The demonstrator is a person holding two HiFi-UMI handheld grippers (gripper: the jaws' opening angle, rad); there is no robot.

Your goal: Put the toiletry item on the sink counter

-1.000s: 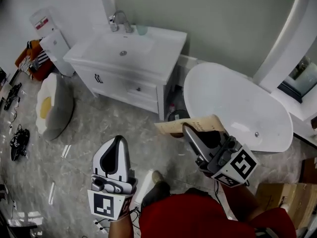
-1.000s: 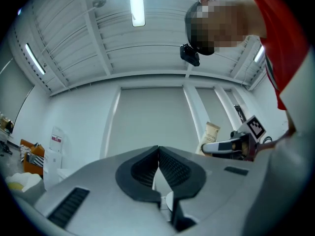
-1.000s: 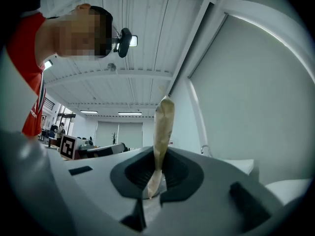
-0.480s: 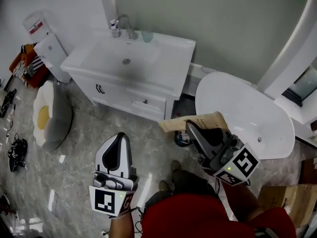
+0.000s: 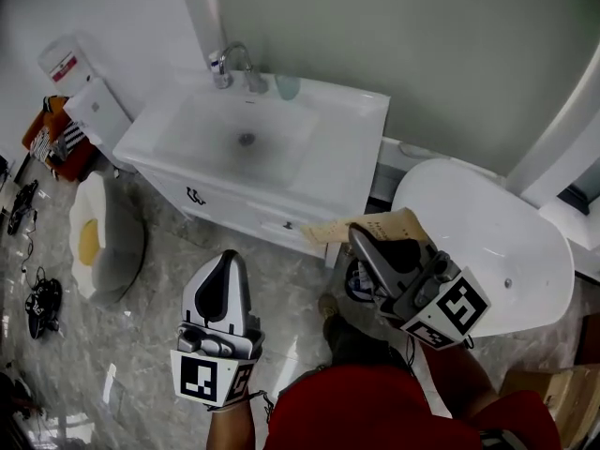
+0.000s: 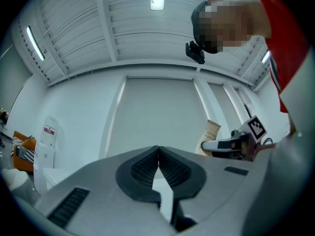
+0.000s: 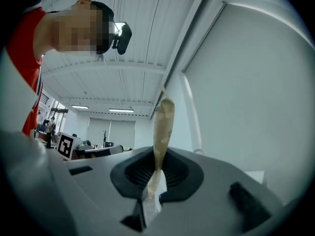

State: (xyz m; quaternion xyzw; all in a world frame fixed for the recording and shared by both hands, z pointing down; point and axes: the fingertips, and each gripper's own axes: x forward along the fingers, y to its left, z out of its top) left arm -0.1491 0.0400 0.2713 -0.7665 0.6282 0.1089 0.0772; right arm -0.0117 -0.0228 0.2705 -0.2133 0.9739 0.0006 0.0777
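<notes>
- Your right gripper (image 5: 356,240) is clamped on the flat paper pouch (image 5: 389,224), which lies crosswise to the jaws.
- Your left gripper (image 5: 225,257) is closed and empty.
- The sink counter (image 5: 354,143) is ahead; its bare right end is nearest the pouch.

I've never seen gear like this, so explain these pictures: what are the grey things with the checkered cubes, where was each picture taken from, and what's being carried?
There is no robot: a person holds a hand-held claw in each hand, and the cubes are parts of them. The downward picture comes from a camera on the person's head; the other two come from cameras riding on each claw. The left claw is shut and empty. The right claw is shut on a flat tan packet. Ahead stands a white sink counter with a faucet and a small cup on it, beside a white bathtub.
</notes>
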